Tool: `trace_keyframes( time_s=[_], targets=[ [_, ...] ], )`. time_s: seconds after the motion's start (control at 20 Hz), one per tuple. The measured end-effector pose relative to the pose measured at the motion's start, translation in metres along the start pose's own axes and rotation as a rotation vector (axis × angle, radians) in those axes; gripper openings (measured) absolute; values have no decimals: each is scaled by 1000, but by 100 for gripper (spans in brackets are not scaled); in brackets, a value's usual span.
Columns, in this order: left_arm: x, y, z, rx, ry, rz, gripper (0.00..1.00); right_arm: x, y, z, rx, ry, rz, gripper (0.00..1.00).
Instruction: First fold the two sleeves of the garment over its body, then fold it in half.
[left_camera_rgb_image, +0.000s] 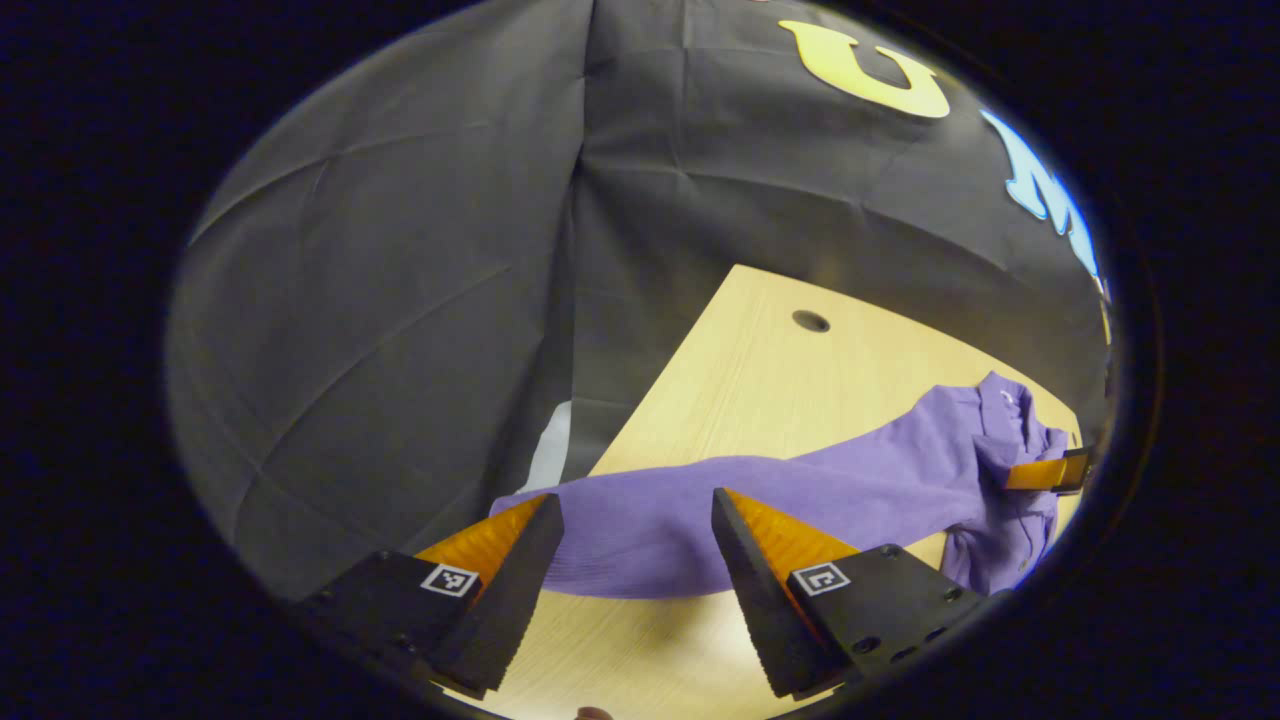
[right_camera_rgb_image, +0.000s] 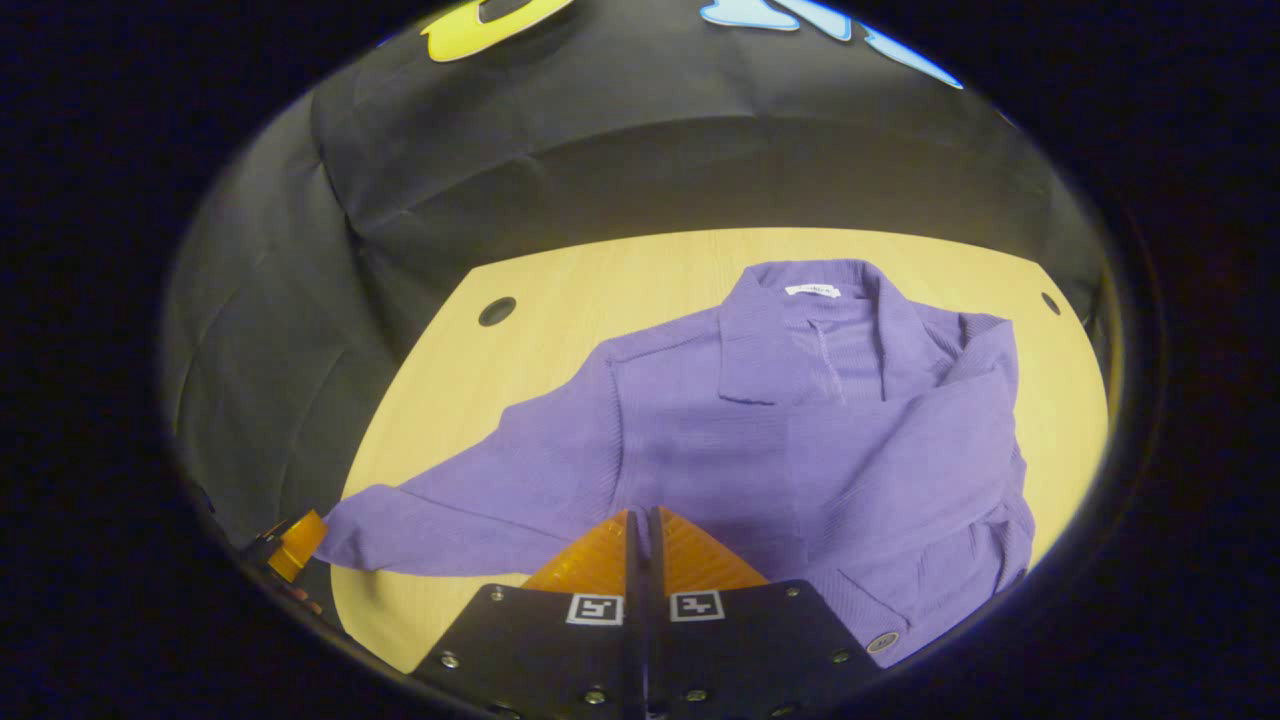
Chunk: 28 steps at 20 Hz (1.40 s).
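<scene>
One sleeve looks done, one to go, judging from how things lie. Worktop (right_camera_rgb_image: 560, 290) carries the purple garment (right_camera_rgb_image: 800, 440) collar-away in the right gripper view. The wearer-side sleeve on the right of that view (right_camera_rgb_image: 960, 440) already lies folded across the body. The other sleeve (right_camera_rgb_image: 470, 500) is stretched out flat toward the worktop's near-left edge, with its cuff at the edge.

Left gripper (left_camera_rgb_image: 635, 520): fingers spread wide, nothing between them. The outstretched sleeve (left_camera_rgb_image: 660, 520) lies just ahead of and between the tips, cuff end nearest. I can't tell if the tips touch the cloth.

Right gripper (right_camera_rgb_image: 640, 525): fingers closed together. They sit over the lower body of the garment, and I can't tell whether any fabric is pinched.

Risks:
- The cuff is at the worktop's edge. A shallow bite on the knit would likely slip, and the sleeve could slide off the edge.
- Grabbing only the top layer, or too far up the sleeve, leaves the cuff trailing and the fold crooked.
- Pulling the sleeve across could drag the whole body if the right gripper isn't pinning it, and that would undo the folded sleeve.
</scene>
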<state>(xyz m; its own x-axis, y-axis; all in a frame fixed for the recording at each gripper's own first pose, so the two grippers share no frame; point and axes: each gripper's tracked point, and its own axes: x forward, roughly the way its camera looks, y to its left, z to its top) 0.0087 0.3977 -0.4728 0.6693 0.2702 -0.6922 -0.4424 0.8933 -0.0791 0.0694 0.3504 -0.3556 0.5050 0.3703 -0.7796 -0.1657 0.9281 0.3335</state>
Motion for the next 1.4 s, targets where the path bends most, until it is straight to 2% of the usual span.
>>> trace_keyframes(
  time_s=[0.05,0.2,0.25,0.3,0.35,0.4,0.45,0.65,0.85,1.0,1.05,1.2,1.25,1.35,1.4],
  targets=[
    [5,2,-5,-4,10,5,95,-1,3,-3,4,13,15,6],
    [11,6,-16,5,36,19,94,0,11,-3,-1,18,37,17],
    [13,7,-19,8,45,25,98,0,13,-6,-2,21,43,32],
    [13,7,-23,9,54,32,98,-1,12,-4,-8,16,37,37],
    [14,6,-26,7,69,42,98,0,12,-4,-12,13,34,53],
    [13,5,-29,7,81,51,98,-2,13,-4,-12,17,37,46],
    [13,5,-31,9,90,69,95,-3,13,-4,-13,17,41,46],
    [13,8,-33,53,104,96,99,-10,6,2,-16,1,38,46],
    [13,7,-32,37,100,112,92,-17,-5,8,1,-16,28,46],
    [16,-2,-33,25,87,90,87,-22,-14,9,16,-23,21,46],
    [19,-6,-34,33,77,83,73,-24,-16,8,19,-24,20,46],
    [20,-9,-32,27,68,88,53,-29,-23,6,27,-26,19,46],
    [20,-10,-29,4,57,73,52,-30,-25,6,30,-27,19,46],
    [19,-10,-29,-44,37,76,19,-32,-27,5,34,-29,20,46],
    [19,-6,-29,-41,38,87,20,-34,-28,5,34,-34,21,46]
  ],
)
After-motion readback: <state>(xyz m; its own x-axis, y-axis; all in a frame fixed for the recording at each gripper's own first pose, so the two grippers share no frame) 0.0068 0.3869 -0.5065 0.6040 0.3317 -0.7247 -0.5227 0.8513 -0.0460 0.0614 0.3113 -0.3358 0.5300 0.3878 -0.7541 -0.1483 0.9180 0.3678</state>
